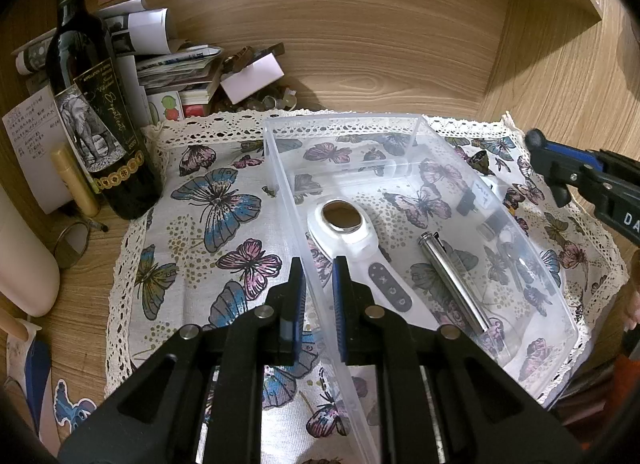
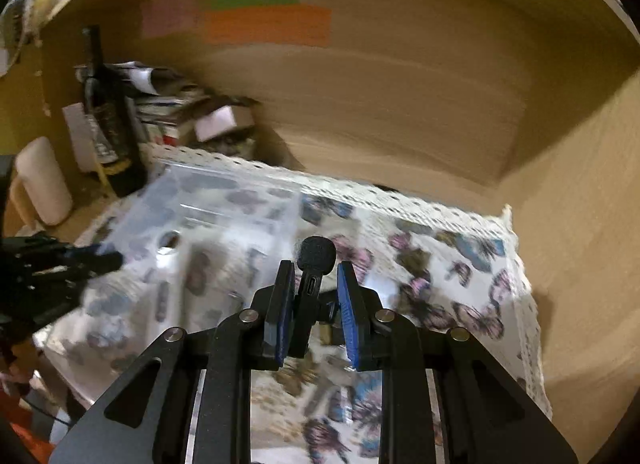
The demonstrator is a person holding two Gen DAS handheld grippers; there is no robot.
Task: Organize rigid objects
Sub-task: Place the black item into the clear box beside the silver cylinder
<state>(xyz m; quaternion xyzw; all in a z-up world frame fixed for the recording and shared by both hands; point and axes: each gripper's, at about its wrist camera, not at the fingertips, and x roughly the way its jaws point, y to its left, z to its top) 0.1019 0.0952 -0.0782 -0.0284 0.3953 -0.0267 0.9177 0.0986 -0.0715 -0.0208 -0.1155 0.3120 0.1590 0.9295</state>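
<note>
Left gripper (image 1: 319,290) jaws clamped astride clear bin (image 1: 496,200) wall. Just beyond, inside: white device (image 1: 352,240), metal cylinder (image 1: 452,280). Right gripper (image 2: 314,296) jaws pinching small black microphone (image 2: 316,264), above butterfly cloth (image 2: 440,264).

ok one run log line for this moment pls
left gripper: straddles clear bin wall | right gripper: mini microphone between fingers | white device, metal tube in bin
</note>
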